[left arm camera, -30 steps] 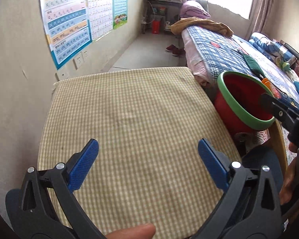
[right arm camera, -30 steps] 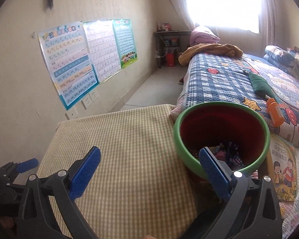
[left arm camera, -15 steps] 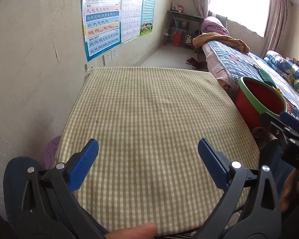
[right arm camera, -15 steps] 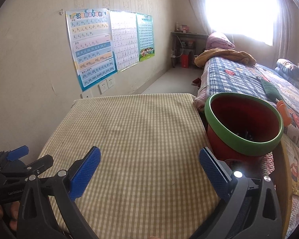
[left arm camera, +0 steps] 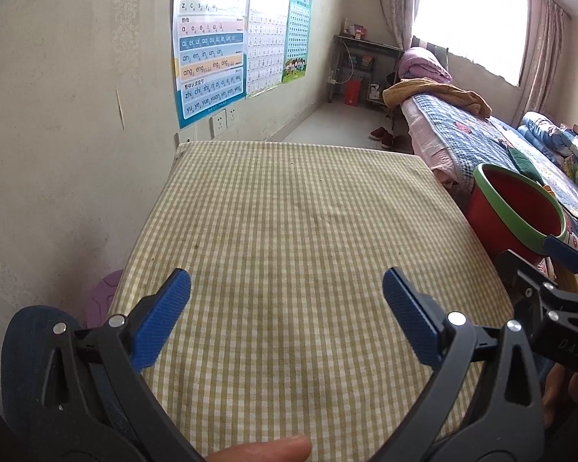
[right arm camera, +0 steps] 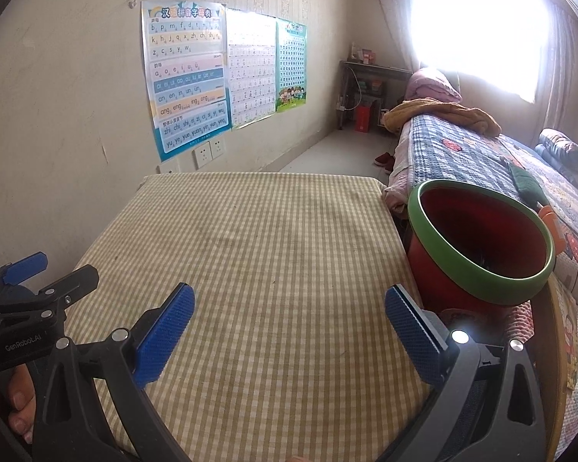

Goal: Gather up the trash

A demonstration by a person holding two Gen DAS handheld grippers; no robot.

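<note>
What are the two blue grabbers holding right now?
Nothing. The left gripper and the right gripper are both wide open over the checked tablecloth, with only cloth between their fingers. The red bin stands untouched beside the table.

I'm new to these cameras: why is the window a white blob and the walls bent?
Right wrist view: the window is blown out to glare, hiding its detail; the bucket interior falls into shadow. Left wrist view: fisheye curves the poster wall; dark corners frame the picture.

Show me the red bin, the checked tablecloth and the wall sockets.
red bin (right arm camera: 481, 288), right wrist view, green rim.
checked tablecloth (right arm camera: 273, 254), right wrist view, bare middle.
wall sockets (right arm camera: 210, 151), right wrist view, plate face.
</note>
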